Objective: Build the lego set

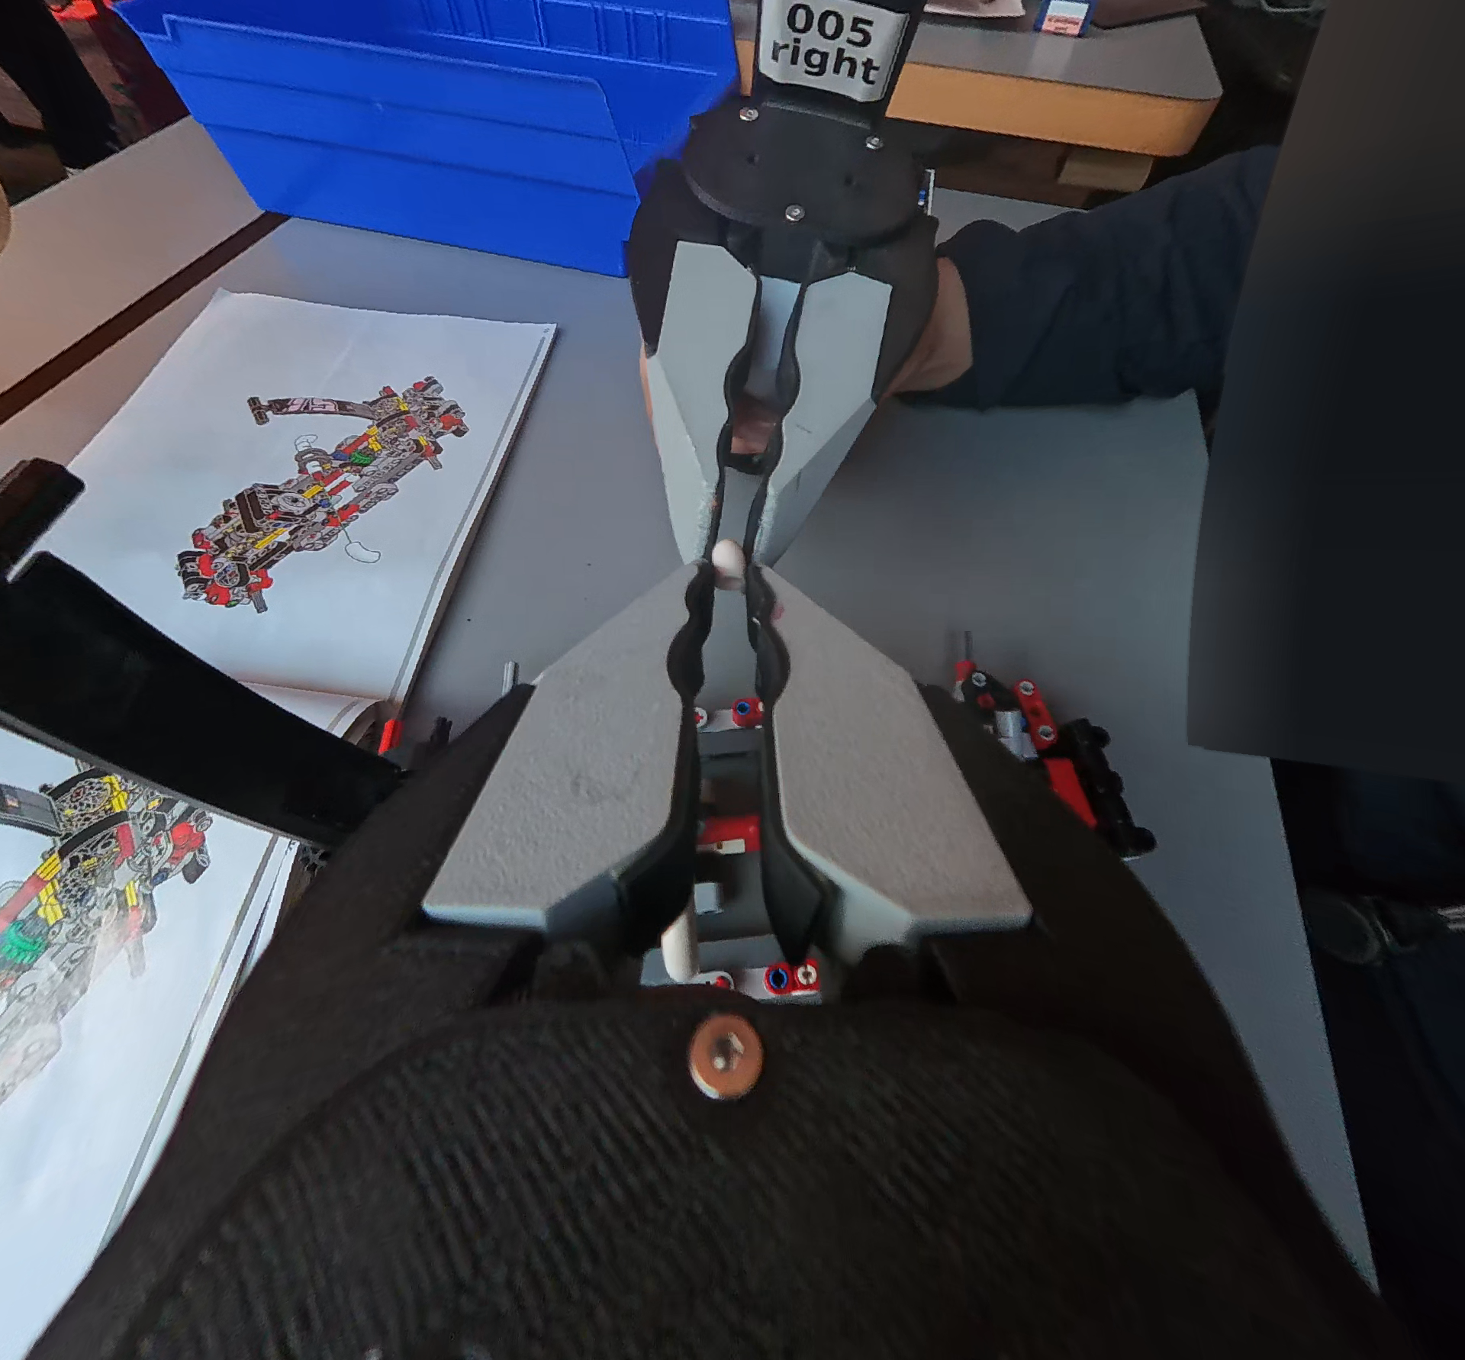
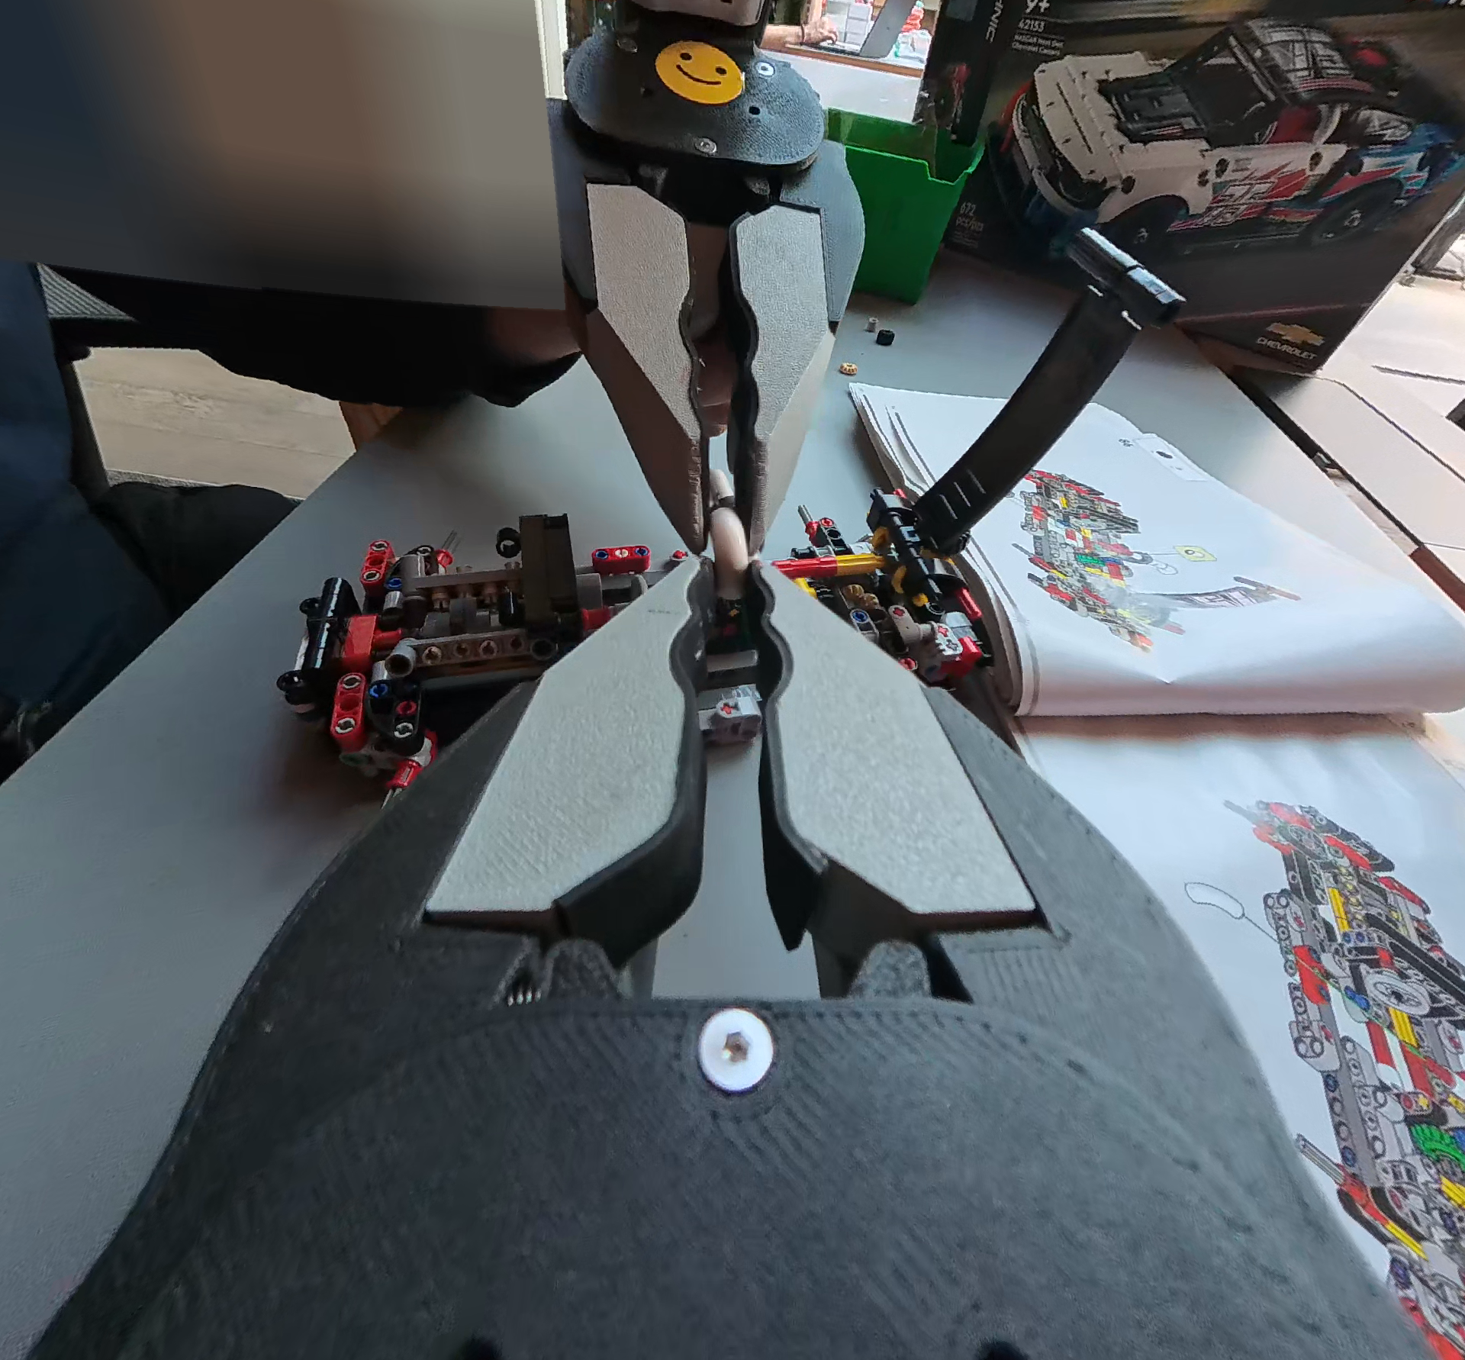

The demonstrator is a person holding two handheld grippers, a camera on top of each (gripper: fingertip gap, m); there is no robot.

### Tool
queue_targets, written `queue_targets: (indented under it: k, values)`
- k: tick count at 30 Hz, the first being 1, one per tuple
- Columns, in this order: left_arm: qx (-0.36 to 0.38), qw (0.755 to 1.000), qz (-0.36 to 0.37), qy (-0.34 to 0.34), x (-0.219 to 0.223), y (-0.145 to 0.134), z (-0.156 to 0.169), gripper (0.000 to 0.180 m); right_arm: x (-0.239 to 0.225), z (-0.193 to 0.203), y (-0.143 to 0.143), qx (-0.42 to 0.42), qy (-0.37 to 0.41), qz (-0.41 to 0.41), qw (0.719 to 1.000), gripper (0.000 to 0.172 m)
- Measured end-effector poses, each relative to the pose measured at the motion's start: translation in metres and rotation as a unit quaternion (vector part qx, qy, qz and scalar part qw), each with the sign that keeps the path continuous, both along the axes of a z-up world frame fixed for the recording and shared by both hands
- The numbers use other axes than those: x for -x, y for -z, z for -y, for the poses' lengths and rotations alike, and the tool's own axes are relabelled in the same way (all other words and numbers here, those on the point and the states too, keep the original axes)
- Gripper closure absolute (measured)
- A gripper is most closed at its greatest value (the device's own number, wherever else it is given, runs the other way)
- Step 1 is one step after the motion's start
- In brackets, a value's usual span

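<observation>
Both the left gripper [image 1: 728,575] and the right gripper [image 2: 729,569] pinched one small white piece [image 1: 728,565], tip to tip, above the toy chassis [image 2: 444,632]; steady alignment mattered.

Left gripper [image 1: 727,578] and right gripper [image 1: 733,541] meet tip to tip, both closed on 1 small white piece [image 1: 728,563]. Beneath them lies a brick-built chassis [image 1: 1046,735] on the grey table [image 1: 991,569]; an open instruction booklet [image 1: 333,465] and a blue bin [image 1: 444,93] lie at left.

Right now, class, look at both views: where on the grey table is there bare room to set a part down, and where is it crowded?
Bare grey table lies right of the two grippers, toward the dark sleeve. A narrower strip runs between the open booklet and the grippers, below the blue bin. It is crowded around the brick model under the fingertips.
</observation>
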State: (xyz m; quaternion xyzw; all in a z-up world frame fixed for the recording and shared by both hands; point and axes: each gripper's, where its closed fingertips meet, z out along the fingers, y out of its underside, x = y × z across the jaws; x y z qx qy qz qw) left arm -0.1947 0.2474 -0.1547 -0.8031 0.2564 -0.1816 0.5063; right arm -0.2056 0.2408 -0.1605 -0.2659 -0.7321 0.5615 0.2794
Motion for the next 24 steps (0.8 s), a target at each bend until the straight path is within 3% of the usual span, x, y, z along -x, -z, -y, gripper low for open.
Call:
queue_targets:
  k: [24]
  values:
    - [0.022,1.0,0.011,0.012,-0.005,0.0067,0.0052,0.175,-0.0049,0.001,0.0022,-0.027,-0.014,-0.012,0.999,0.168]
